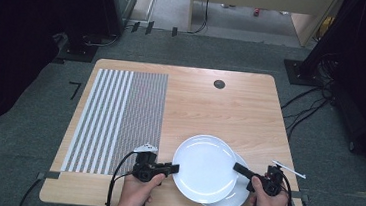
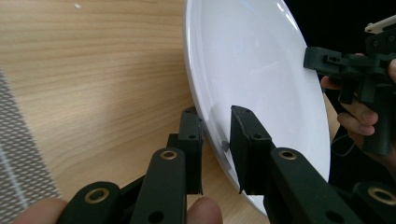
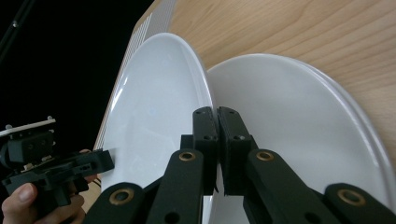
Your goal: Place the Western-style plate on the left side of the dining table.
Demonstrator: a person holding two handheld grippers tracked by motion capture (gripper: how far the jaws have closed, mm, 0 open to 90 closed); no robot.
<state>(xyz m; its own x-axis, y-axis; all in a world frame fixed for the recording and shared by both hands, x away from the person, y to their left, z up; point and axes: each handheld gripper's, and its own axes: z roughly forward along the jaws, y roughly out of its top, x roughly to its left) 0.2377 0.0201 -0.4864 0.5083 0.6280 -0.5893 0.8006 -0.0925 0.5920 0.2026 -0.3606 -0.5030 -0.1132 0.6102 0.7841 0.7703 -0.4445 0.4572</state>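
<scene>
Two white plates overlapping, upper plate point(image 1: 205, 167) gripped by right gripper point(image 1: 242, 169), left gripper point(image 1: 173, 168) jaws open astride rim, striped mat point(image 1: 119, 117) beside

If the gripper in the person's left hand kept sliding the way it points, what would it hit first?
The left gripper points across the upper white plate, whose rim sits between its jaws. Going on, it would probably meet the right gripper, clamped on the opposite rim, though depth is hard to judge.

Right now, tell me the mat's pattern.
Grey-and-white stripes and fine mesh on the mat, clearest in the high view.
</scene>
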